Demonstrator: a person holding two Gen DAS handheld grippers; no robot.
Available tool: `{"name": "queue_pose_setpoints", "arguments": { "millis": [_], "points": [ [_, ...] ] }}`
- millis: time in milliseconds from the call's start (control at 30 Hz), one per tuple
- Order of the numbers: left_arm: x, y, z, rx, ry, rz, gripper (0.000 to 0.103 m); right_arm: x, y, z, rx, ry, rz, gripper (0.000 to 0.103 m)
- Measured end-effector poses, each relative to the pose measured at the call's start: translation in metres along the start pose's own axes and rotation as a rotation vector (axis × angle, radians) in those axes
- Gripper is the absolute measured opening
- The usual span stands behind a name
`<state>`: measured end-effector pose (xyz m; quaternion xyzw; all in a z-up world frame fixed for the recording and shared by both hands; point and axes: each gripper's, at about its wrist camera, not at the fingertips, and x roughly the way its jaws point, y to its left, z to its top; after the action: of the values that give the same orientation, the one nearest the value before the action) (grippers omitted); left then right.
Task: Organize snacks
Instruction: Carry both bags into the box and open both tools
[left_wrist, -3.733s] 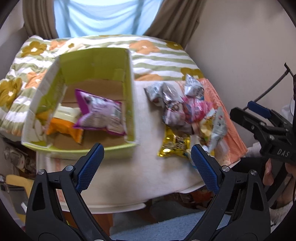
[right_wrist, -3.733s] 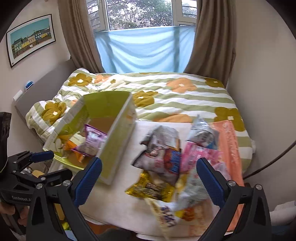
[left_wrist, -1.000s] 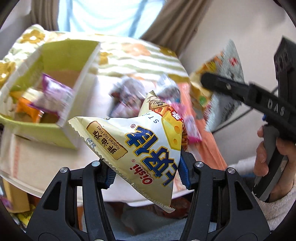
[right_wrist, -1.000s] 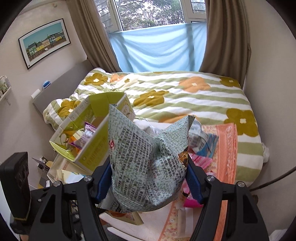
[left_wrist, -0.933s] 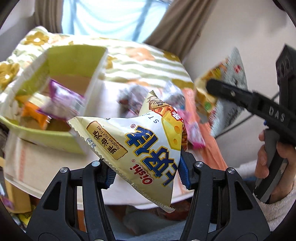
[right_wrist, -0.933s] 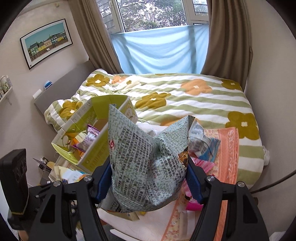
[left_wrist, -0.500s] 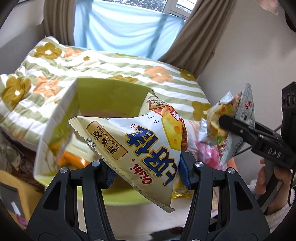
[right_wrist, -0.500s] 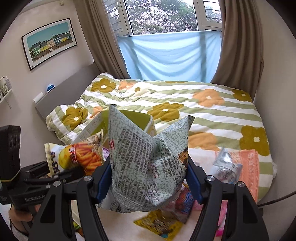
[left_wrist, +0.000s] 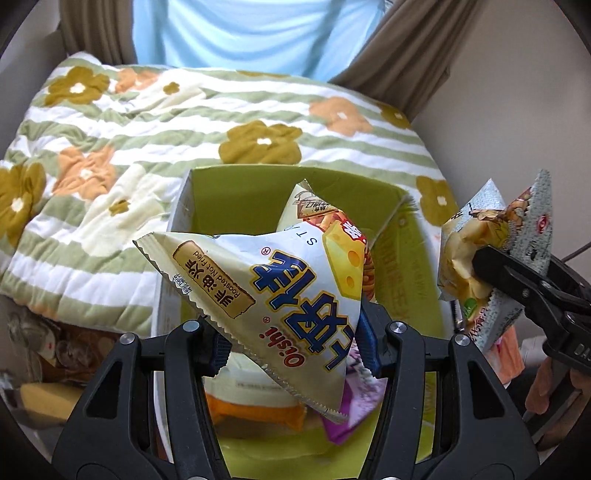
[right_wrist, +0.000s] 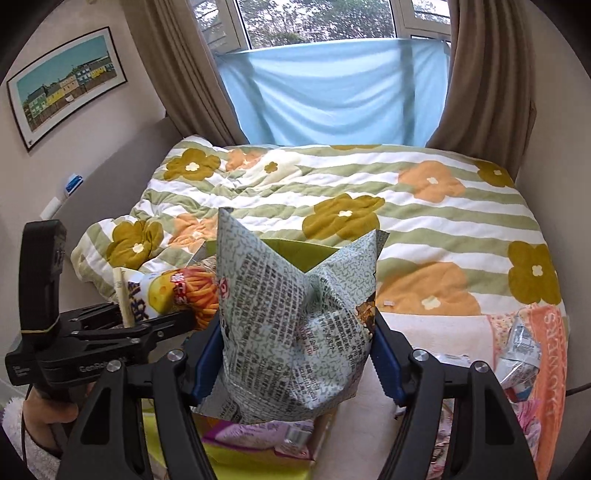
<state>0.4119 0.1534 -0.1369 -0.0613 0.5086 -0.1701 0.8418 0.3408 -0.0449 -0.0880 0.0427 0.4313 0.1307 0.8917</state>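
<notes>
- Left wrist view: left claw (left_wrist: 295, 350) clamps a cheese snack bag (left_wrist: 280, 295) above the green box (left_wrist: 406, 258), hiding the purple packet (left_wrist: 360, 406) inside; flowered bed (left_wrist: 147, 129) behind.
- Right wrist view: right claw (right_wrist: 295, 365) grips a grey-green printed bag (right_wrist: 295, 325), screening the box; loose packets (right_wrist: 517, 350) lie rightward on the table (right_wrist: 424, 325).

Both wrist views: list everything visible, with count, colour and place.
cheese-stick bag: one, cream, in left gripper over box
grey-green bag: one, in right gripper
box: one, lime green, below the grippers
purple packet: one, in box
orange packet: one, in box
loose snacks: several, right of box
quilt: one, flowered, behind
picture: one, on wall
left gripper: shut on bag
right gripper: shut on bag
</notes>
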Motion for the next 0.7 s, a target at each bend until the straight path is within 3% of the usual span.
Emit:
{"name": "queue_pose_setpoints", "arguments": {
  "millis": [100,167,200,267,700],
  "points": [
    [0.019,0.005,0.006,0.017,0.036,-0.006,0.053,0.014,0.003,0.004,0.010,0.021,-0.019,0.066],
    [0.030,0.009,0.011,0.028,0.058,0.013,0.063,0.024,0.005,0.006,0.015,0.041,-0.029,0.066],
    [0.032,0.008,0.011,0.035,0.058,0.025,0.077,0.028,0.006,0.007,0.015,0.047,-0.033,0.066],
    [0.032,0.011,0.012,0.043,0.039,0.055,0.093,0.036,0.007,0.010,0.013,0.061,-0.037,0.066],
    [-0.001,0.034,-0.025,-0.042,0.013,0.109,0.094,0.067,0.019,0.006,-0.092,0.078,-0.054,0.066]
  ]
}}
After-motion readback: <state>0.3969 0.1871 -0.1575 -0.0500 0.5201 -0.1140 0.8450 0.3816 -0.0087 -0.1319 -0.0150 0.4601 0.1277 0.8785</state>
